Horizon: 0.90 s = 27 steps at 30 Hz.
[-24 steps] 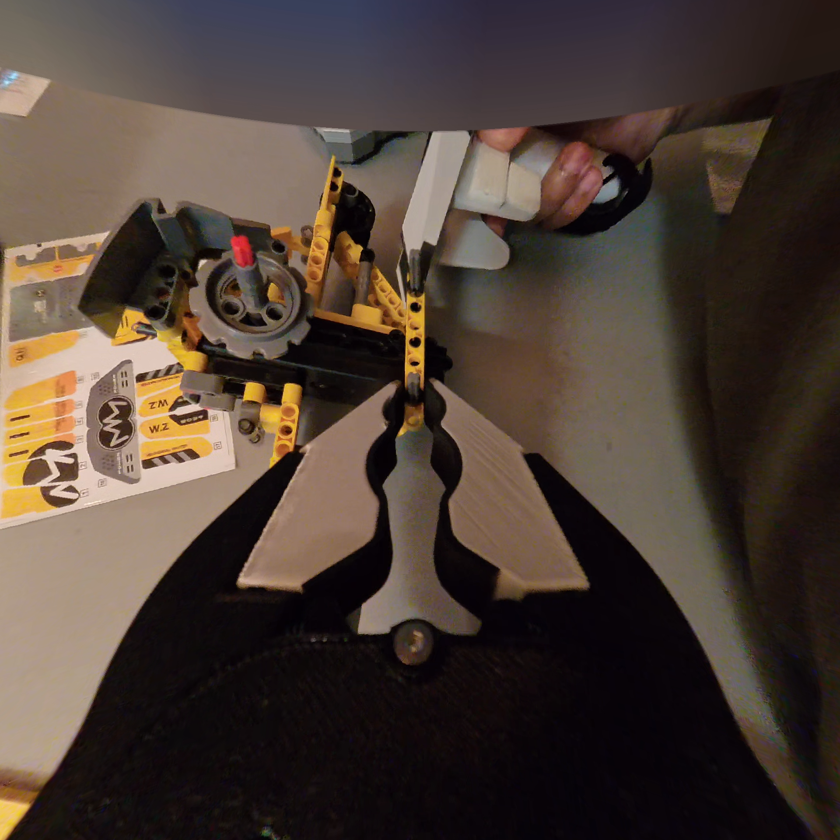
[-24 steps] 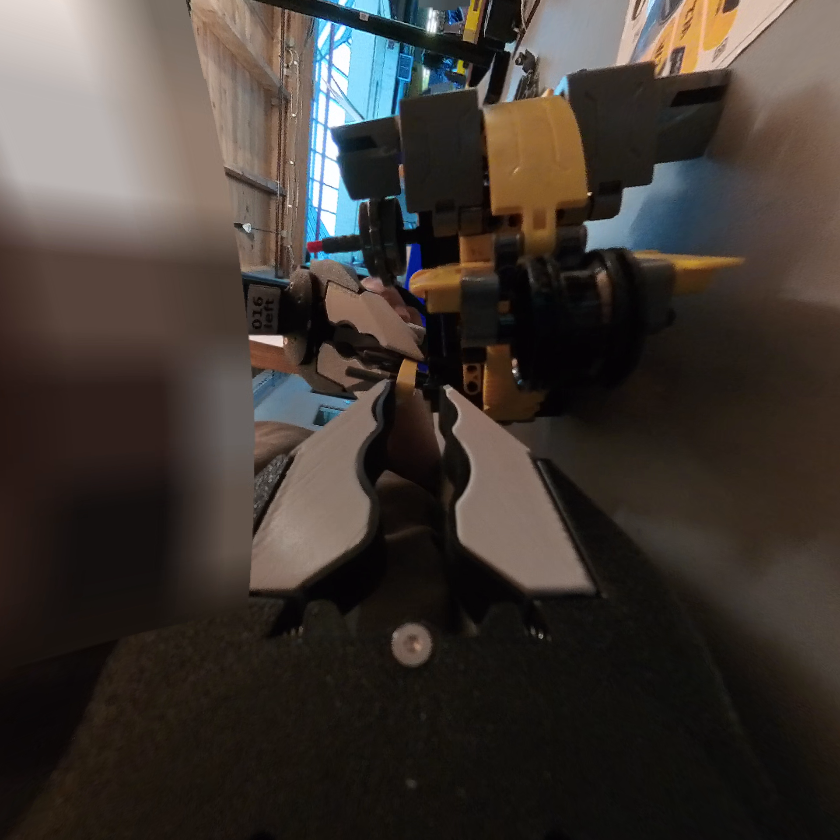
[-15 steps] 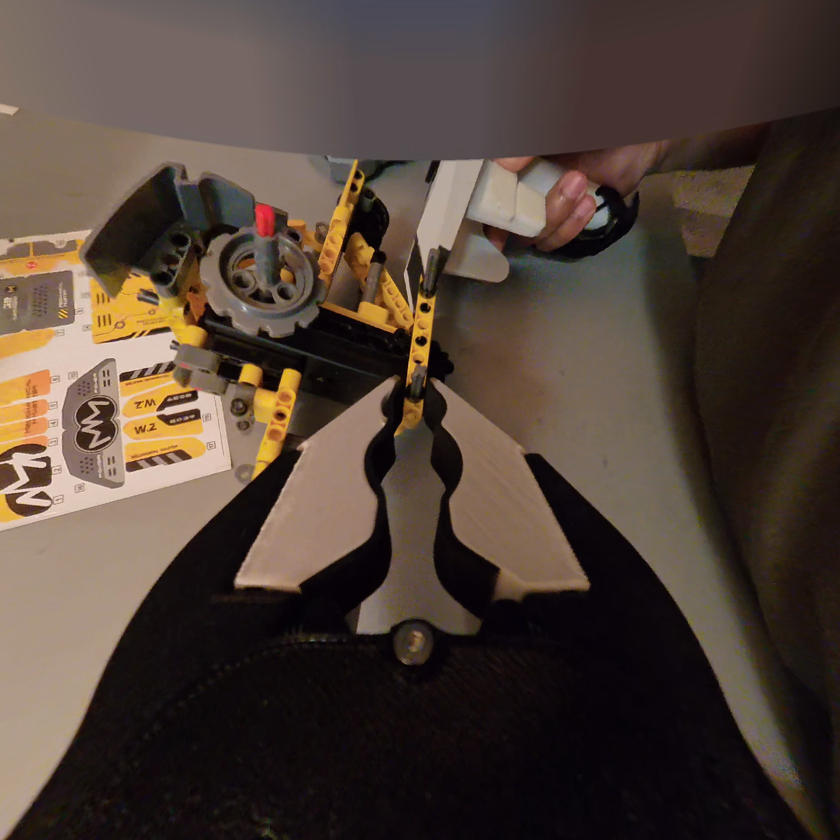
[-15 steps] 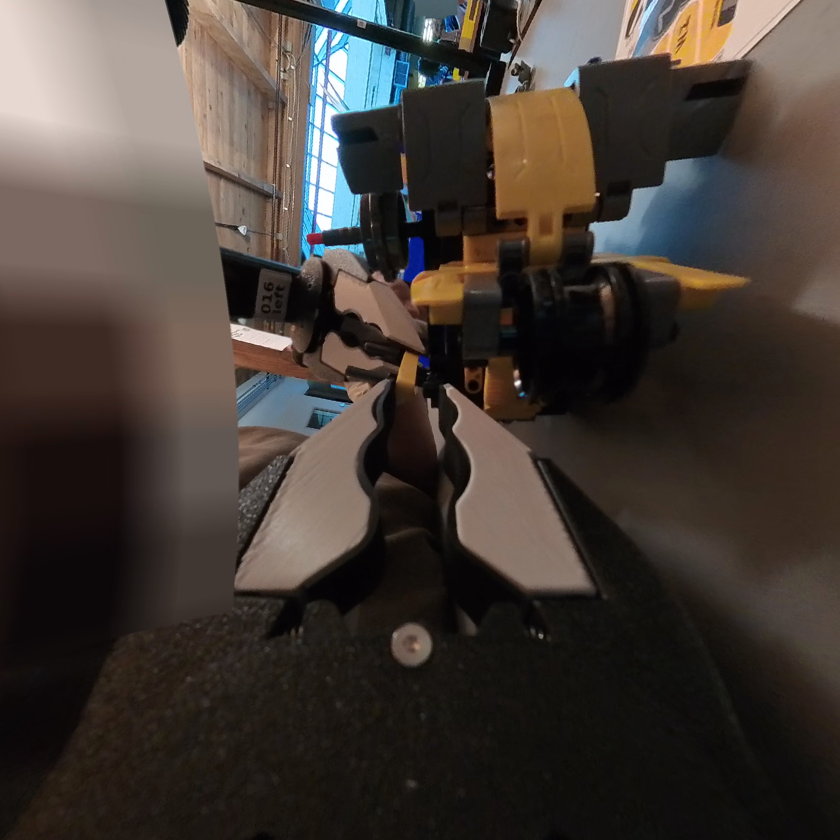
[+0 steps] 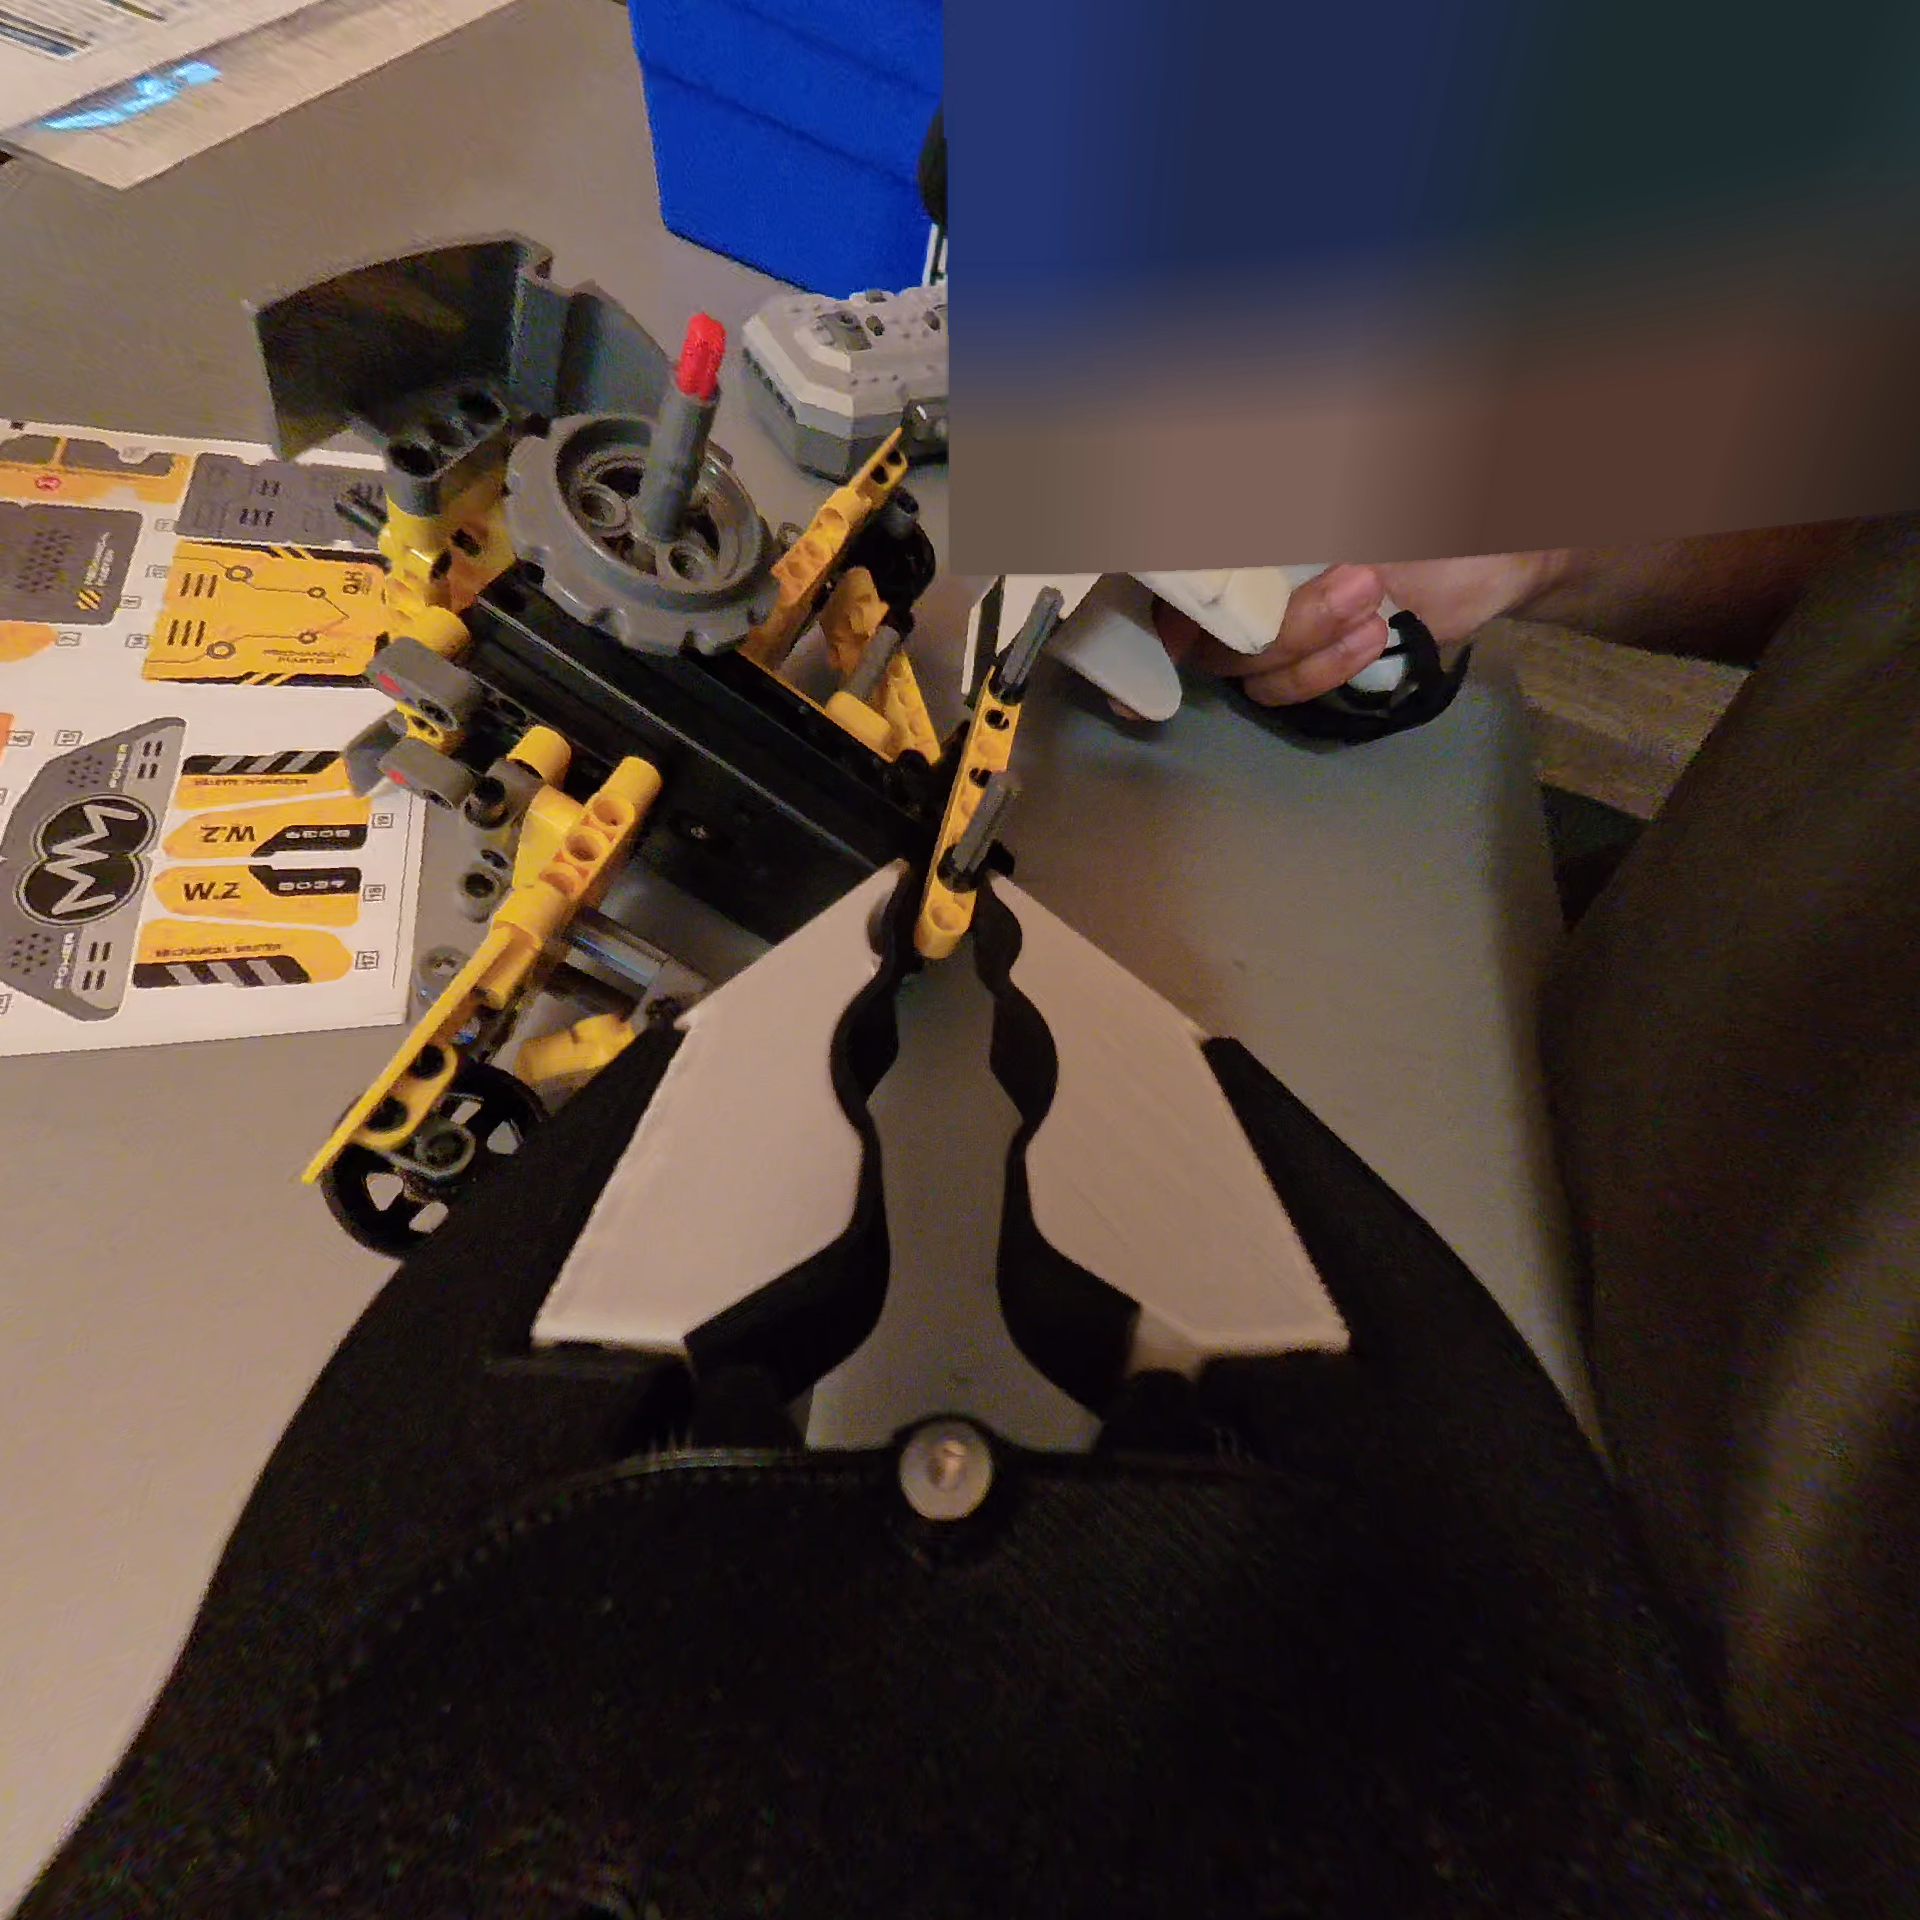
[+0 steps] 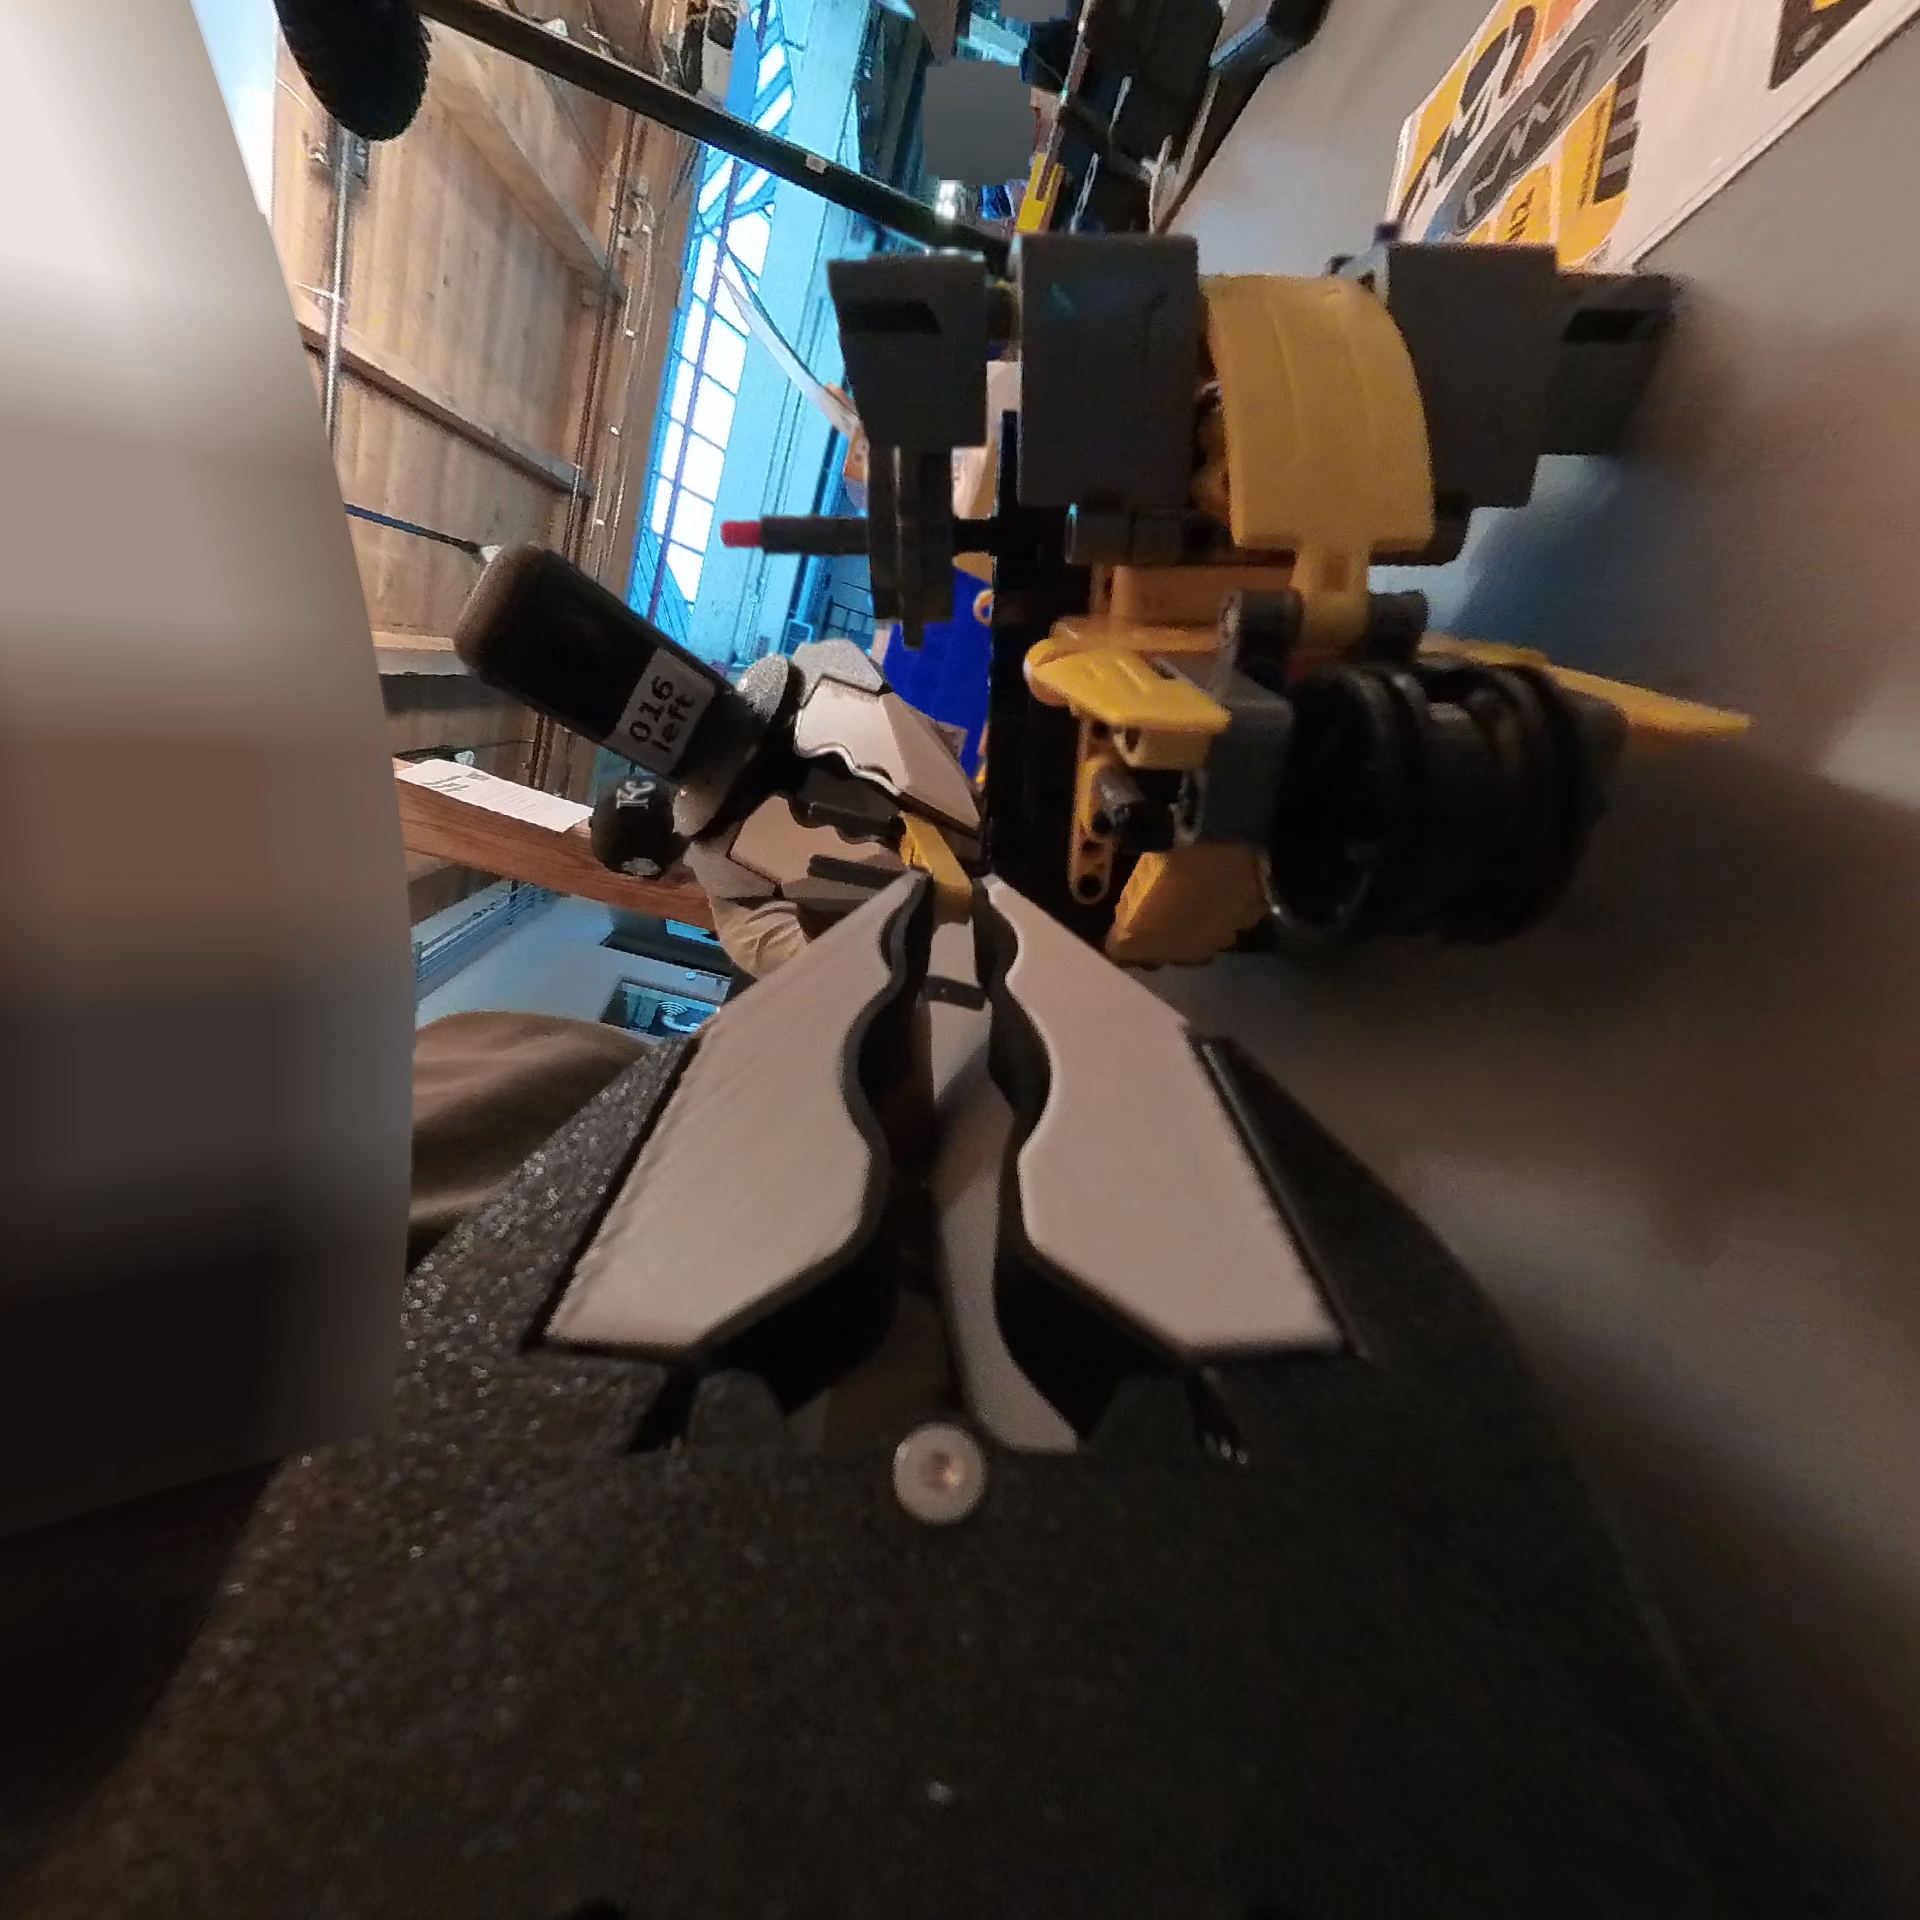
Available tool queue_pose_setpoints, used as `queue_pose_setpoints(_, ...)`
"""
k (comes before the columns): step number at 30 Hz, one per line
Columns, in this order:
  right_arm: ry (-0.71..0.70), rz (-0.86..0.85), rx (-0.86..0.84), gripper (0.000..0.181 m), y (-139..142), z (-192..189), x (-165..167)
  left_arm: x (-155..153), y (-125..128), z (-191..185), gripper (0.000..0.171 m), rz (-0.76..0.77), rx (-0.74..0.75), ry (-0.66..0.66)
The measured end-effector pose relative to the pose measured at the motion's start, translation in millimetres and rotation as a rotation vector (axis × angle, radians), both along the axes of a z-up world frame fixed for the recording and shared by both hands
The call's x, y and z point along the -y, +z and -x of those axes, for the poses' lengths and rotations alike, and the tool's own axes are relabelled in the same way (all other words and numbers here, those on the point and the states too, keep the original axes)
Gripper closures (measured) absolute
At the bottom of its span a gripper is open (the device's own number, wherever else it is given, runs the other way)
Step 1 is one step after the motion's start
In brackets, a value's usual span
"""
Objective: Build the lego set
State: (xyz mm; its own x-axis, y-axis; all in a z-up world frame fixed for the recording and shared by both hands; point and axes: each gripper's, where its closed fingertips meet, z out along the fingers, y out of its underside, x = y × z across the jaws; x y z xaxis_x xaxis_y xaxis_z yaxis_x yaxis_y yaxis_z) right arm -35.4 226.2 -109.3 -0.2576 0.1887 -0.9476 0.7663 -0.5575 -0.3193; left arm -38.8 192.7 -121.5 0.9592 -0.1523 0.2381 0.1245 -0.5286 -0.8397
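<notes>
In the left wrist view, the left gripper (image 5: 940,914) is clamped on the lower end of a thin yellow perforated beam (image 5: 971,800), which stands nearly upright at the centre of the frame. The beam's upper end is met by the right gripper (image 5: 1023,644), gripped by a hand (image 5: 1309,634) at upper right; whether its jaws press the beam or only a grey pin there cannot be told.

Just left of the beam, a yellow-and-black building-brick vehicle model (image 5: 623,707) rests on the grey counter (image 5: 1299,935), carrying a grey gear wheel (image 5: 634,540) with a red-tipped axle (image 5: 698,358). A sticker sheet (image 5: 187,727) lies at left.

The beam is judged light, stiff and smooth, so it may pivot when pinched at one end. The model looks fragile at its pinned joints and is best held by its black chassis.
</notes>
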Motion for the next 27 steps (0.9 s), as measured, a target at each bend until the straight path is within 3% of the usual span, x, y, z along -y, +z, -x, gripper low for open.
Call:
queue_pose_setpoints(9,-0.015,0.01,-0.043,0.174,2,-15,8,7,8,-16,0.165,-0.033,-0.121,0.002)
queue_pose_setpoints(11,-0.017,-0.04,-0.051,0.168,0,-20,7,8,8,-19,0.167,-0.036,-0.125,0.008)
queue_pose_setpoints(13,-0.031,-0.122,-0.079,0.155,1,-25,2,10,9,-23,0.167,-0.037,-0.112,0.01)
queue_pose_setpoints(17,-0.074,-0.404,-0.184,0.148,8,-33,-7,13,15,-29,0.167,-0.054,-0.116,0.049)
queue_pose_setpoints(19,-0.072,-0.62,-0.248,0.146,7,-39,-6,14,20,-27,0.167,-0.068,-0.175,0.105)
queue_pose_setpoints(21,-0.03,-0.729,-0.279,0.145,7,-47,7,14,29,-27,0.167,-0.096,-0.292,0.169)
queue_pose_setpoints(23,-0.011,-0.661,-0.267,0.145,12,-54,25,13,34,-29,0.167,-0.104,-0.461,0.234)
queue_pose_setpoints(27,-0.123,-0.275,-0.161,0.149,28,-49,34,10,34,-37,0.167,-0.026,-0.852,0.295)
